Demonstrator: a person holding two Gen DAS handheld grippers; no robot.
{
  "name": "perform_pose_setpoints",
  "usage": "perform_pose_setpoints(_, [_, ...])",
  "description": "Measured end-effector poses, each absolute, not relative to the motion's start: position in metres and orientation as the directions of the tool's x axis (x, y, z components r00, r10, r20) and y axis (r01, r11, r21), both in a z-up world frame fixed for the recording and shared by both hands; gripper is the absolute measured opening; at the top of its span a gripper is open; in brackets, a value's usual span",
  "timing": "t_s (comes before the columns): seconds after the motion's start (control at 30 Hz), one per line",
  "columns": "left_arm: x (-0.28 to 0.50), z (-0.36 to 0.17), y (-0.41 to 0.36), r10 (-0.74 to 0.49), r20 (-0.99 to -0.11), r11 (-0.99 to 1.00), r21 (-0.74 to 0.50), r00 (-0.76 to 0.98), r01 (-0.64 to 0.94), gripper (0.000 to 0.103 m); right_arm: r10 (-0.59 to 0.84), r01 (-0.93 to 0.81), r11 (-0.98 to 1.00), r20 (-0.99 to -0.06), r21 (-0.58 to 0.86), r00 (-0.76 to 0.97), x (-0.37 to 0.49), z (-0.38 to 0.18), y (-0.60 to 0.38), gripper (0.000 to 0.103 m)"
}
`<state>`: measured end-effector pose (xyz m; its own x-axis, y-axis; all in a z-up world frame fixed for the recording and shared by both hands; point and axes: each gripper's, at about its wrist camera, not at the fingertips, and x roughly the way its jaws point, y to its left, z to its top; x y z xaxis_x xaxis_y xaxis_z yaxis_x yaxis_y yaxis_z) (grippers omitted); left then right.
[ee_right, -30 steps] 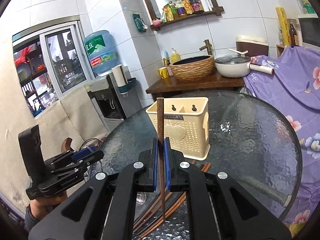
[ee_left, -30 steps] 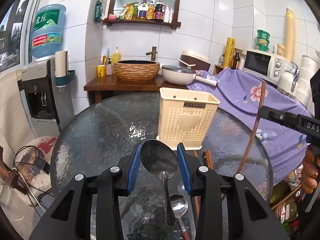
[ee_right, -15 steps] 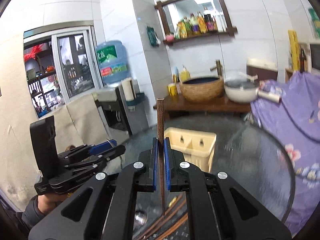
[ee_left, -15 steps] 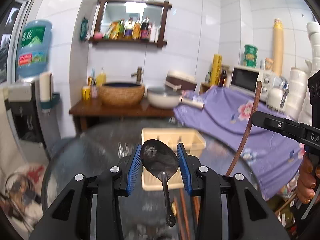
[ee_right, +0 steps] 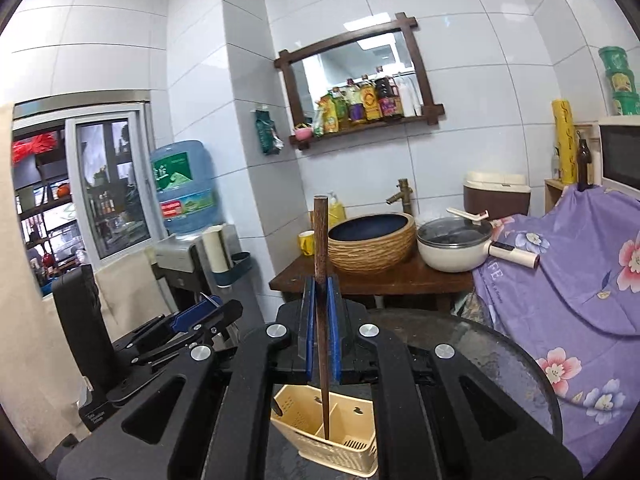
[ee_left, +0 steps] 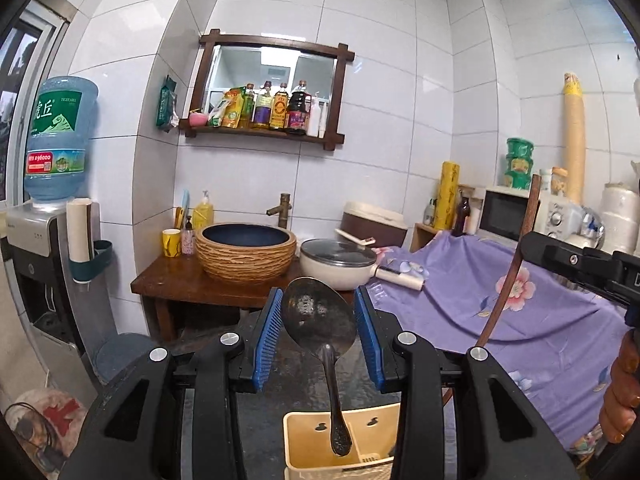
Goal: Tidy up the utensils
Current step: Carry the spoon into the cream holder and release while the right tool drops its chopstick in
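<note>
My left gripper (ee_left: 318, 292) is shut on the bowl of a metal spoon (ee_left: 318, 316). The spoon's handle hangs straight down over the open top of the cream plastic utensil holder (ee_left: 304, 432). My right gripper (ee_right: 320, 280) is shut on a brown chopstick (ee_right: 320, 240), which stands upright. Its lower tip hangs at the mouth of the same holder (ee_right: 344, 460); I cannot tell if it is inside. In the left wrist view the right gripper (ee_left: 532, 246) shows at the right with the chopstick (ee_left: 504, 292). In the right wrist view the left gripper (ee_right: 200, 312) shows at the left.
The holder stands on a round glass table (ee_right: 500, 360). Behind it is a wooden stand (ee_left: 180, 284) with a woven basin (ee_left: 246, 256) and a white pot (ee_left: 340, 268). A purple flowered cloth (ee_left: 520, 312) lies at the right, a water dispenser (ee_left: 44, 248) at the left.
Both grippers have risen with the spoon and the chopstick still held. The holder has dropped from the middle of each view to the bottom edge, under the hanging utensils.
</note>
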<state>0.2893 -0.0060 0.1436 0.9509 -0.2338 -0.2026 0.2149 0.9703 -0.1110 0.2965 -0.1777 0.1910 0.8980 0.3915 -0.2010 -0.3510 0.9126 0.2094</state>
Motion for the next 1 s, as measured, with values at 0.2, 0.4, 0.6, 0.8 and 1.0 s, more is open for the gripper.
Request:
perform_pose_setpoints(0.2, [0.313,0.097,-0.012,-0.207,-0.287,0.977,-0.114,0.935,0.181,0.036,0.367,-0.319,0.926,-0.285,0.201,0.885,0.324,0.139,-0.170,0.007])
perform_pose_setpoints(0.4, [0.316,0.065,-0.014,-0.218,-0.347,0.975,-0.112,0.912,0.191,0.036,0.362,-0.311,0.930,-0.352,0.195,0.863,0.334,0.099,-0.163,0.007])
perform_pose_setpoints(0.6, [0.316,0.047,-0.014,-0.226,-0.382,0.974,-0.112,0.896,0.198,0.036,0.366,-0.312,0.929,-0.375,0.197,0.852,0.336,0.081,-0.159,0.007])
perform_pose_setpoints(0.8, [0.318,0.036,-0.017,-0.228,-0.412,0.974,-0.105,0.882,0.203,0.036,0.360,-0.305,0.931,-0.376,0.200,0.854,0.334,0.080,-0.161,0.007])
perform_pose_setpoints(1.0, [0.319,0.027,-0.023,-0.220,-0.429,0.975,-0.086,0.876,0.203,0.036,0.341,-0.278,0.938,-0.397,0.208,0.852,0.337,0.076,-0.166,0.007])
